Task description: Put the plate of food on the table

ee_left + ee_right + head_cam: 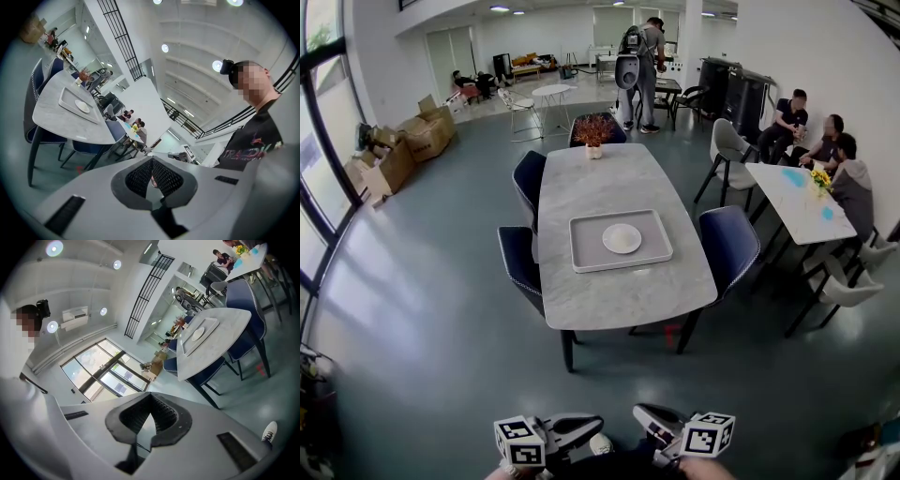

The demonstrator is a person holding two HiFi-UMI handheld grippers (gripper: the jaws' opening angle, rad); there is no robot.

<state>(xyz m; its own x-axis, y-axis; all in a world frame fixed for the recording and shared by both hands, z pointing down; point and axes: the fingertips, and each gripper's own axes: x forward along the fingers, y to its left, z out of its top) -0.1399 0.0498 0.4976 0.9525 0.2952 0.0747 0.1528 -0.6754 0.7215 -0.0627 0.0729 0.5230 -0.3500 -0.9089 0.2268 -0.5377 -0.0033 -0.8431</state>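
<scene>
A white plate (622, 238) lies in a grey tray (581, 246) on the marble table (619, 291), well ahead of me; I make out no food on it. Both grippers are held low at the bottom edge of the head view, far from the table, tips turned toward each other. My left gripper (592, 424) is shut with nothing in it, and so is my right gripper (641, 413). The left gripper view shows its closed gripper (152, 161) and, far off, the plate (82, 106) in the tray (67, 99). The right gripper view shows its closed gripper (151, 395) and the plate (198, 333).
Dark blue chairs (728, 246) stand along both long sides of the table; a red-leaved plant (593, 131) sits at its far end. People sit at a white table (797, 202) on the right. Cardboard boxes (403, 150) are stacked at the left wall. Open floor lies between me and the table.
</scene>
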